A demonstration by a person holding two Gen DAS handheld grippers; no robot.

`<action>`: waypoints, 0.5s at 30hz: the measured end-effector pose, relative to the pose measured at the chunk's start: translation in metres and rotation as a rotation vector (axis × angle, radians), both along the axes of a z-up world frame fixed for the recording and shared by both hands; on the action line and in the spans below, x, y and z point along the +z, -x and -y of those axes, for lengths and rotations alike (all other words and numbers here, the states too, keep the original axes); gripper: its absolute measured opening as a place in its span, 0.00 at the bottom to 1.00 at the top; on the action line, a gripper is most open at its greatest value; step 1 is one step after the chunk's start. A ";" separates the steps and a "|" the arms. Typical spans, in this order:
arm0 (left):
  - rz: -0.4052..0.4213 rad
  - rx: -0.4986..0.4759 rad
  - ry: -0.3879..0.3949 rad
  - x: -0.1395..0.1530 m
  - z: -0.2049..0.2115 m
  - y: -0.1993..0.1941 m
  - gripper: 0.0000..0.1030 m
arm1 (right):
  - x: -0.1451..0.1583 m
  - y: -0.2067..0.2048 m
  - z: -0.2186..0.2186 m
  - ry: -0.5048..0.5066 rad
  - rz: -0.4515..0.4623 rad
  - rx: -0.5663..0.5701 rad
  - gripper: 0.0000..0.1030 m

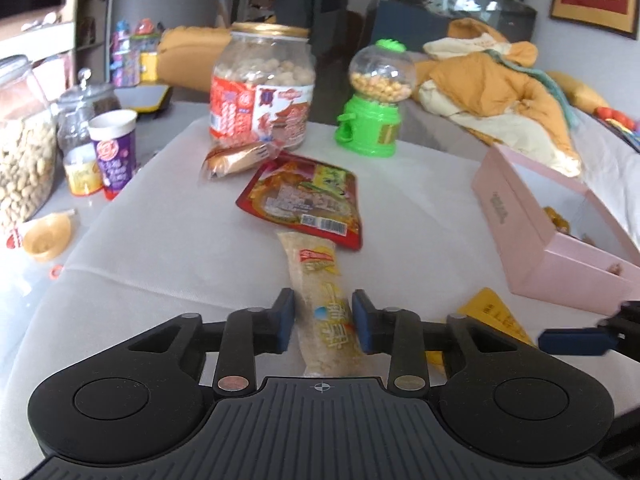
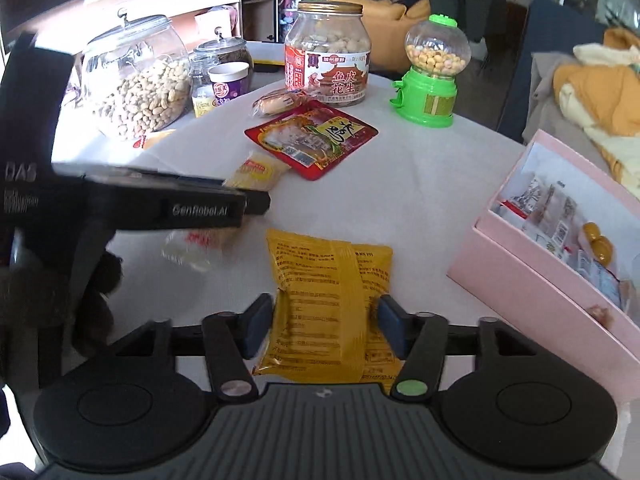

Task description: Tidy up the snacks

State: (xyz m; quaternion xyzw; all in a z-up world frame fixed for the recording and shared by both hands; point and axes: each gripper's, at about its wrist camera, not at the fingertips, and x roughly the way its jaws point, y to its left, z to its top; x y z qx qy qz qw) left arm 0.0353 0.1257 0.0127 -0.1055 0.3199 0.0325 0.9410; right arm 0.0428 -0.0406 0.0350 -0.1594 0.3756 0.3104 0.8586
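Observation:
In the left wrist view my left gripper (image 1: 324,320) is shut on a long clear snack packet (image 1: 316,272), its blue pads against both sides. The right wrist view shows that packet's far end (image 2: 256,170) beyond the left gripper's black body. My right gripper (image 2: 325,324) is open and straddles a yellow snack packet (image 2: 328,272) lying flat on the white cloth, with a pad over each edge. A pink box (image 2: 520,280) holding several small snacks stands open at the right. A red flat packet (image 2: 312,138) and a wrapped bun (image 2: 276,104) lie further back.
A labelled jar of coated peanuts (image 2: 326,56) and a green candy dispenser (image 2: 430,80) stand at the back. At the left are a big glass jar of peanuts (image 2: 136,84), smaller jars and a purple cup (image 1: 114,148). Orange bedding (image 1: 500,92) lies beyond the box.

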 end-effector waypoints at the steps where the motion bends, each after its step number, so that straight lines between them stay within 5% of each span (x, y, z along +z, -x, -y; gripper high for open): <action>1: 0.019 -0.010 0.016 0.002 -0.002 0.004 0.30 | -0.002 -0.001 0.002 -0.005 -0.001 -0.001 0.69; 5: 0.093 0.012 0.037 0.011 -0.015 0.026 0.16 | 0.008 -0.005 0.002 -0.035 0.027 -0.016 0.69; 10: 0.124 0.029 0.054 0.018 -0.035 0.039 0.16 | 0.045 -0.031 -0.033 -0.072 0.105 -0.006 0.82; 15: 0.127 0.016 0.156 0.008 -0.058 0.047 0.17 | 0.061 -0.101 -0.111 -0.147 -0.030 -0.023 0.82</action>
